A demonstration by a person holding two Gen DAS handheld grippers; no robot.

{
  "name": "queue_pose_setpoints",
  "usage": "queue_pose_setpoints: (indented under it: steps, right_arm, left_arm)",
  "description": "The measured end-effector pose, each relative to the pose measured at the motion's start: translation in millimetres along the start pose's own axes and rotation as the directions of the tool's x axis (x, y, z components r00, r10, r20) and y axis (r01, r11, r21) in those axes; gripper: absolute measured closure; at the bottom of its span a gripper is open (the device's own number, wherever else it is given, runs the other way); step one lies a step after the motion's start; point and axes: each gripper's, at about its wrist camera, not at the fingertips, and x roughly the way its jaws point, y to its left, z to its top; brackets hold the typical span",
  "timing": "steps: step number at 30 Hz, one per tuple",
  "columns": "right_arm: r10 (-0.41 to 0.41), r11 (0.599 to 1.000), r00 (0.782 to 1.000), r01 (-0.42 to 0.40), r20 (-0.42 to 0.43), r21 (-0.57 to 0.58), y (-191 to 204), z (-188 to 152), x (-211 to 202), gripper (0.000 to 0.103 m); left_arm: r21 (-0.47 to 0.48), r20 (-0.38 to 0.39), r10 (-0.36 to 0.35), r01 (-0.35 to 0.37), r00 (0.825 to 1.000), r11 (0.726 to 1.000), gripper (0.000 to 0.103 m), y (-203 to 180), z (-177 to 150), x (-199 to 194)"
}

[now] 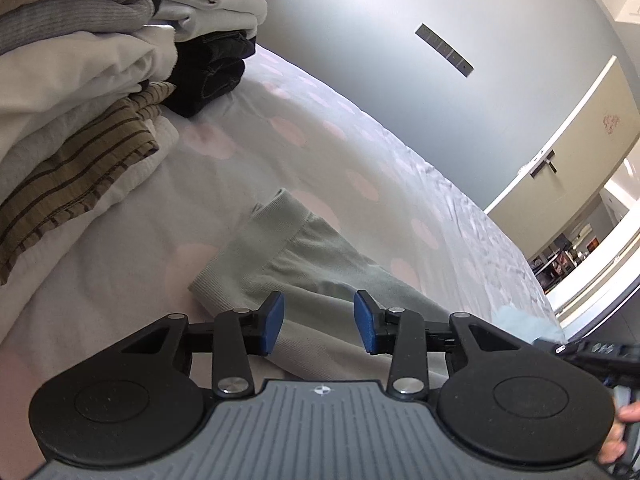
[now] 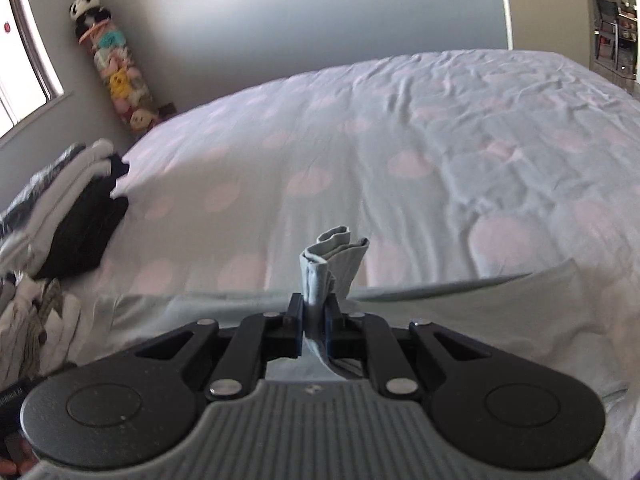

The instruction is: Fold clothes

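Observation:
A pale green garment lies on the bed, its ribbed cuff and sleeve (image 1: 280, 248) stretched out ahead of my left gripper (image 1: 320, 322). The left gripper's blue pads (image 1: 274, 322) stand apart just above the sleeve and grip nothing. My right gripper (image 2: 316, 322) is shut on a bunched fold of the same pale garment (image 2: 334, 256), which sticks up past the fingertips. The rest of the cloth (image 2: 480, 320) spreads flat beneath it. In the left wrist view the right gripper's body (image 1: 592, 350) and a hand show at the right edge.
Piles of folded clothes (image 1: 80, 80) stand at the left on the dotted bedcover (image 1: 320, 140), seen also as a stack (image 2: 72, 216) in the right wrist view. A column of soft toys (image 2: 116, 68) leans in the corner by a window. A doorway (image 1: 580, 240) opens at the right.

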Motion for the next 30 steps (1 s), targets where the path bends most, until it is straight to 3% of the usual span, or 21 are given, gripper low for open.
queue_pose_setpoints:
  steps: [7, 11, 13, 16, 20, 24, 27, 30]
  right_arm:
    - [-0.076, 0.987, 0.986, 0.053, -0.151, -0.151, 29.6, -49.8, 38.3, 0.09]
    - [-0.112, 0.971, 0.981, 0.075, -0.155, -0.226, 39.5, -63.1, 42.2, 0.084]
    - [-0.123, 0.957, 0.981, 0.077, -0.153, -0.278, 49.2, -66.9, 40.9, 0.073]
    - [-0.142, 0.94, 0.978, 0.086, -0.151, -0.329, 60.5, -70.4, 39.1, 0.066]
    - [-0.162, 0.926, 0.976, 0.099, -0.147, -0.364, 70.3, -73.7, 34.4, 0.064]
    - [-0.152, 0.905, 0.98, 0.086, -0.128, -0.416, 80.6, -78.2, 21.2, 0.056]
    - [-0.081, 0.902, 0.983, 0.002, -0.163, -0.432, 89.7, -83.8, 11.8, 0.059]
    - [-0.06, 0.899, 0.983, -0.021, -0.171, -0.437, 99.1, -89.3, 2.8, 0.058]
  left_arm:
    - [0.014, -0.02, -0.018, 0.019, 1.0, 1.0, 0.059, -5.3, 0.0, 3.5]
    - [0.006, -0.023, -0.03, 0.03, 0.999, 1.0, 0.059, -6.8, 1.5, 2.7]
    - [0.01, -0.027, -0.035, 0.035, 0.999, 0.999, 0.059, -8.4, 1.6, 2.3]
    - [0.011, -0.041, -0.032, 0.033, 0.999, 0.999, 0.059, -9.5, 1.5, 3.1]
    - [0.004, -0.054, -0.032, 0.032, 0.998, 0.999, 0.059, -9.7, 2.2, 3.5]
    - [-0.008, -0.056, -0.038, 0.038, 0.998, 0.999, 0.059, -8.0, 3.2, 2.9]
    - [-0.023, -0.063, -0.041, 0.039, 0.997, 0.999, 0.059, -7.1, 3.6, 3.8]
    - [-0.025, -0.061, -0.049, 0.048, 0.997, 0.999, 0.059, -8.1, 4.4, 2.4]
